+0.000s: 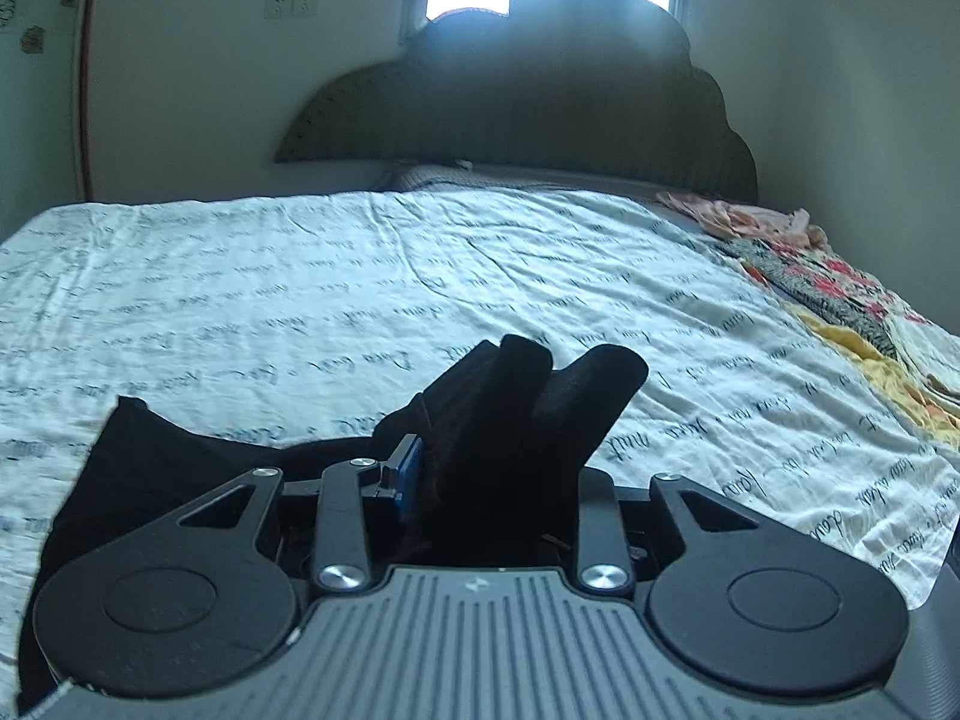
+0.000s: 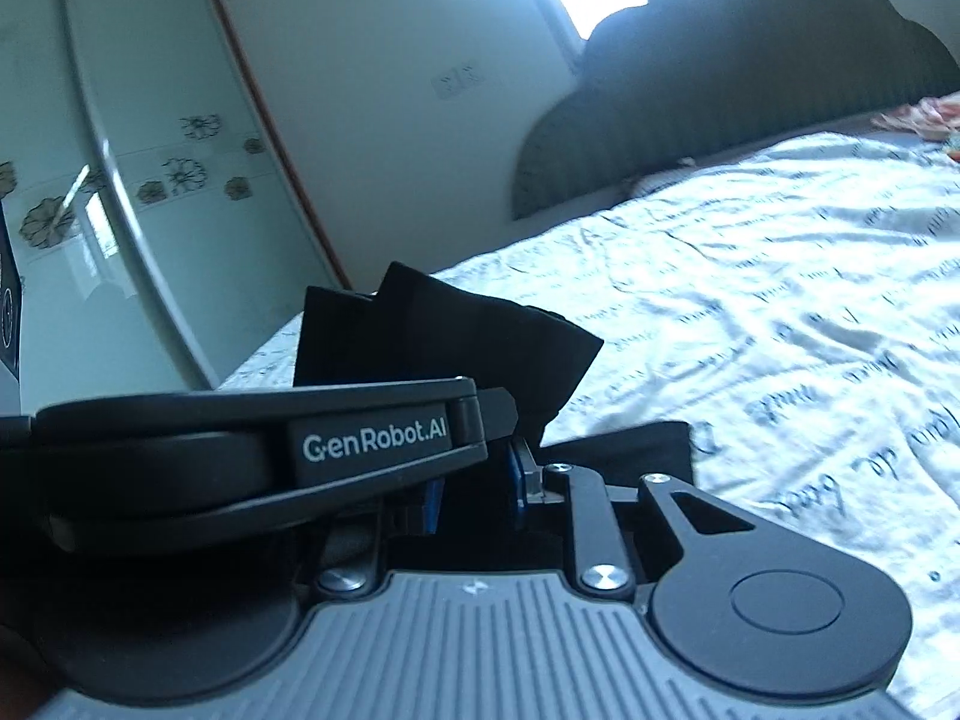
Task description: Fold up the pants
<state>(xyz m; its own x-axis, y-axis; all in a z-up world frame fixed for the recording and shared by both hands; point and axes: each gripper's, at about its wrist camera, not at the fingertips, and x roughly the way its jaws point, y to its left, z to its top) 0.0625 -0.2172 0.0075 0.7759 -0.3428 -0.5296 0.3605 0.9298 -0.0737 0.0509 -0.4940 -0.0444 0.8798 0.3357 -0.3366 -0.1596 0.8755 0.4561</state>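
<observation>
The black pants [image 1: 516, 414] are bunched up between my left gripper's [image 1: 480, 480] fingers, which are shut on the cloth; more of the fabric trails down to the left [image 1: 150, 468] onto the bed. In the right wrist view my right gripper [image 2: 480, 480] is shut on another part of the black pants [image 2: 456, 336], which stick up in folded layers above the fingers. The left gripper's body [image 2: 252, 450] lies just left of the right one, very close. The fingertips of both are hidden in the cloth.
The bed has a pale sheet with script print [image 1: 360, 288]. A dark scalloped headboard [image 1: 540, 102] stands at the far end under a bright window. Floral and yellow cloths [image 1: 840, 300] lie along the right edge. A glass wardrobe door [image 2: 120, 180] stands left of the bed.
</observation>
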